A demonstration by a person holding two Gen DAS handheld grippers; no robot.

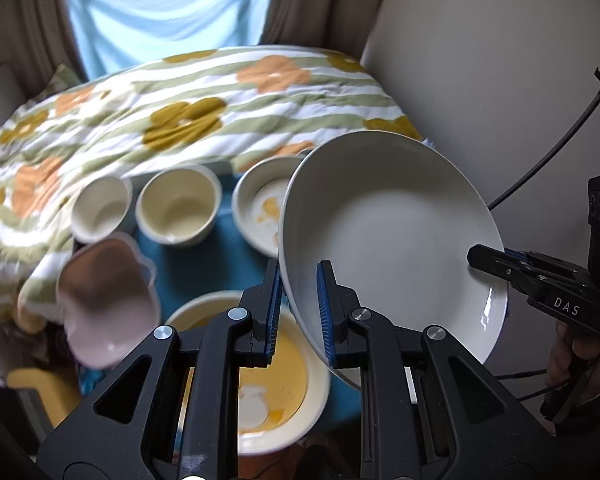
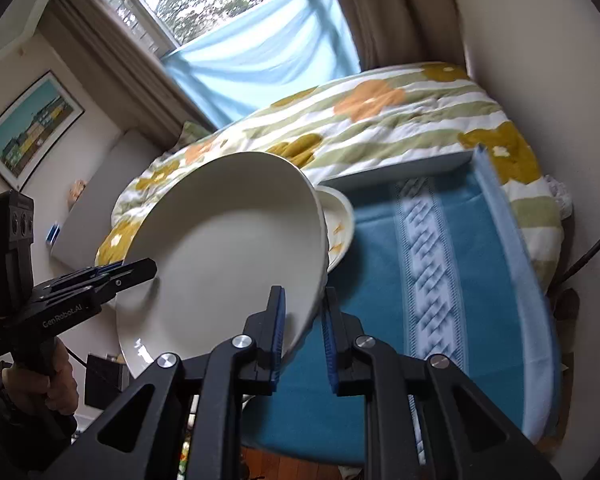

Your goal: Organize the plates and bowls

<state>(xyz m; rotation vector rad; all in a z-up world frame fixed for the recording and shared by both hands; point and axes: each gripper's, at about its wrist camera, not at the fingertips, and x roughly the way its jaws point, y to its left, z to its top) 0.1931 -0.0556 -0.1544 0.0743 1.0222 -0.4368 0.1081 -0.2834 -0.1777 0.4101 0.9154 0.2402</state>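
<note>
Plate (image 1: pixel 392 236), large and white, hangs tilted in the air above a bed, gripped at two places on its rim: the left gripper (image 1: pixel 298 308) is clamped on the near edge with its blue pads either side of the rim, and the right gripper (image 2: pixel 304 328) is likewise closed on the opposite edge. Below spreads a quilt (image 1: pixel 148 108) striped green and white with orange and mustard flowers, and over its near part a teal blanket (image 2: pixel 452 280) with a pale woven band. On the blanket sit a yellow-lined bowl (image 1: pixel 300 408) just under the left gripper, a shallow cream bowl (image 1: pixel 256 208) partly hidden behind the plate, two cream cups (image 1: pixel 178 206) side by side and a pink flower-shaped dish (image 1: pixel 104 300), tilted at the left. A hand (image 2: pixel 48 384) grasps the left gripper's handle. Behind, a blue cloth (image 2: pixel 268 52) hangs across the window.
</note>
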